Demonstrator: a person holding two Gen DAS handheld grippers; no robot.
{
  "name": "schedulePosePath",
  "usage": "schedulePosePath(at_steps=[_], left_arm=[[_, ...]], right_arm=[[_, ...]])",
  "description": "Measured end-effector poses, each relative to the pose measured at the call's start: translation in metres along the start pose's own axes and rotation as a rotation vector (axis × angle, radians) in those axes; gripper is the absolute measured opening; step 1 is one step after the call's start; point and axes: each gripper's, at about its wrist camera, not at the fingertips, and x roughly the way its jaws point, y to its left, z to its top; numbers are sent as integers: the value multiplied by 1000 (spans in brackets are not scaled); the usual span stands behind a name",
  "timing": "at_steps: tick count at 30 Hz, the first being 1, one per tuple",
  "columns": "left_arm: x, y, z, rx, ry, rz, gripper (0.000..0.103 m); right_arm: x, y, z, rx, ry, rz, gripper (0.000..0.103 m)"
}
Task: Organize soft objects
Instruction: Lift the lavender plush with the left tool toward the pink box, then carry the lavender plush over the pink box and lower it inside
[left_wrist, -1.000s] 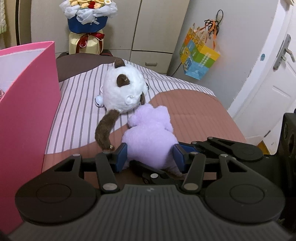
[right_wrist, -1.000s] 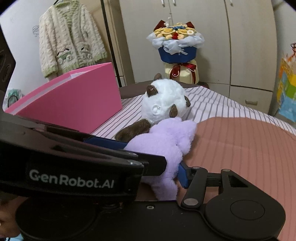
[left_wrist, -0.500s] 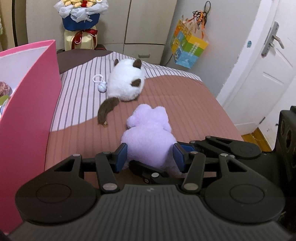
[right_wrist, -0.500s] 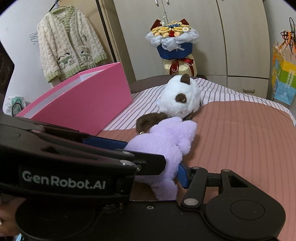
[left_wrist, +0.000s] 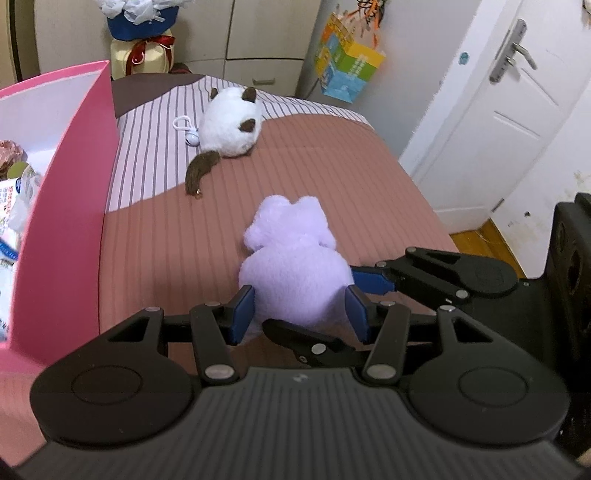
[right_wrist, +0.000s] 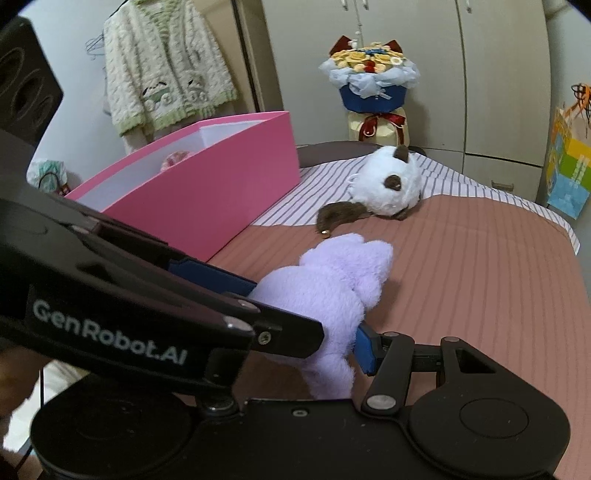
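1. Two grippers held one purple plush toy (left_wrist: 295, 273) at the same time. The left gripper (left_wrist: 301, 312) was clamped across the toy's rear body, a blue pad pressed into each flank. The right gripper (right_wrist: 325, 332) was clamped on the same body from the other side, at a crossing angle.
2. The toy was raised clear of the bed (left_wrist: 177, 251), with its head end pointing away from both sets of fingers. Its long axis ran forward along the left gripper's line.
3. The pink box (left_wrist: 62, 229) stood open on the left side of the bed in the left wrist view, beside the toy. It lay nearer the left gripper than the right. Some items were already inside.
4. Judged from this layout, the coming move called for a sideways carry to the left, over the near wall of the box. The toy's head would need to clear that wall.
5. A white-and-brown plush toy (left_wrist: 231, 125) lay on the bed beyond the purple one, well apart from both grippers.
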Motion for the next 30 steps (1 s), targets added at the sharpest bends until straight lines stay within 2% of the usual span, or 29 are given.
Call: schedulePosePath(at_steps=[6, 18, 25, 30], left_arm=[[-25, -3, -8, 26, 38, -30, 51], [-95, -6, -33, 64, 13, -44, 51], [-142, 7, -48, 50, 1, -24, 51], [-185, 27, -62, -20, -79, -12, 51]], right_arm=[[-22, 23, 0, -72, 22, -11, 61], [-71, 73, 6, -203, 9, 17, 61], [-89, 111, 16, -268, 23, 80, 61], [-95, 135, 30, -270, 14, 160, 62]])
